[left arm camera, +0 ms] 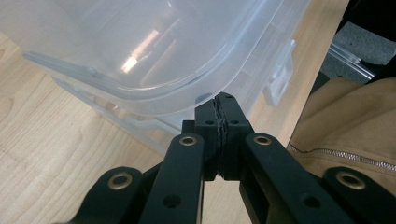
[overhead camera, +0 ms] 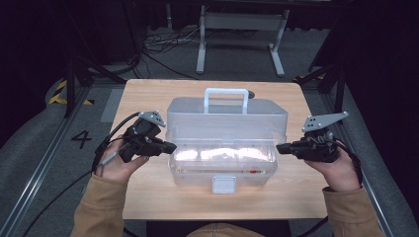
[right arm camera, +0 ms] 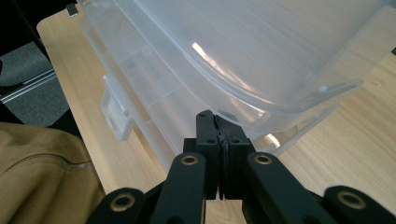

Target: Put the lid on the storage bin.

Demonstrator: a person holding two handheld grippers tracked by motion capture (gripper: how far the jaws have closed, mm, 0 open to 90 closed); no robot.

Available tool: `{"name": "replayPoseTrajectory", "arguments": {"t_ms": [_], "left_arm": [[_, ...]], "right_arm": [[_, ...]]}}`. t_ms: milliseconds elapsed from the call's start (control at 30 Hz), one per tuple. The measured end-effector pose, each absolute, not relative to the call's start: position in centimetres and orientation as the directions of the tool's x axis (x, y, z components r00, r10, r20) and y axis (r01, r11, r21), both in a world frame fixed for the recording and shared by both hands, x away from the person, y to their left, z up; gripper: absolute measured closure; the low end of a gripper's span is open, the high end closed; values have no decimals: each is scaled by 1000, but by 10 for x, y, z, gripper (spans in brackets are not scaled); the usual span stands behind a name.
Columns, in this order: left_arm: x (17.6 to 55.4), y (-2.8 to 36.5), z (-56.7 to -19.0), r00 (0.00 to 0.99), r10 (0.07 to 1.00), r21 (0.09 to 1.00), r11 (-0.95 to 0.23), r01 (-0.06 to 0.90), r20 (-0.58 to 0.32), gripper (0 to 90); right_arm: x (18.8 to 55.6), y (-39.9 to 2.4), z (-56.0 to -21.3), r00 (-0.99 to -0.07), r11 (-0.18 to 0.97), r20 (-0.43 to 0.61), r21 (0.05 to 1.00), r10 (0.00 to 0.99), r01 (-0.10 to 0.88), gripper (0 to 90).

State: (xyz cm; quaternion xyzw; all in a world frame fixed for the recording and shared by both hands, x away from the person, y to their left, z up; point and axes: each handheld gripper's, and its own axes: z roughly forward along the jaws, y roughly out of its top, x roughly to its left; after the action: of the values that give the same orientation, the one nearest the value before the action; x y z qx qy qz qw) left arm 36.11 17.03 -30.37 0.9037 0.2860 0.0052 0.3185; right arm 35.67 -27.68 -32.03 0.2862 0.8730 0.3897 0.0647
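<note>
I have a clear plastic toolbox (overhead camera: 225, 143) sitting in the middle of the wooden counter (overhead camera: 143, 94), its white carry handle (overhead camera: 226, 98) toward the far side and its front latch (overhead camera: 224, 184) facing me. The lid looks raised off the base, with a bright glare where the tray inside catches the light.

My left tongs (overhead camera: 170, 146) are at the box's left end, and in the left gripper view (left arm camera: 219, 105) the jaws are pressed together with nothing between them, their tips tucked right under the curved lid rim (left arm camera: 187, 95). My right tongs (overhead camera: 280, 147) mirror that at the right end; in the right gripper view (right arm camera: 215, 120) they are likewise pressed together and empty, tips just under the lid edge (right arm camera: 261, 105). Whether either tip actually touches the plastic I cannot tell.

My worry from here is that I am only propping the lid, not gripping it. If I lift one side ahead of the other, the smooth rim could slide off a tip and the lid drop shut. Pushing inward rather than upward could shove the light box across the counter toward one edge. If the tips catch the base flange instead of the lid, I would tilt the entire box and spill whatever lies in the tray.
</note>
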Motion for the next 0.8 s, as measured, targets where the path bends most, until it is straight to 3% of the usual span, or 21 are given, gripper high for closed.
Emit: {"name": "replayPoseTrajectory", "arguments": {"t_ms": [800], "left_arm": [[358, 167, -310, 846, 504, 472, -712, 520, -173, 877]], "right_arm": [[357, -274, -327, -837, 619, 137, 612, 530, 492, 888]]}}
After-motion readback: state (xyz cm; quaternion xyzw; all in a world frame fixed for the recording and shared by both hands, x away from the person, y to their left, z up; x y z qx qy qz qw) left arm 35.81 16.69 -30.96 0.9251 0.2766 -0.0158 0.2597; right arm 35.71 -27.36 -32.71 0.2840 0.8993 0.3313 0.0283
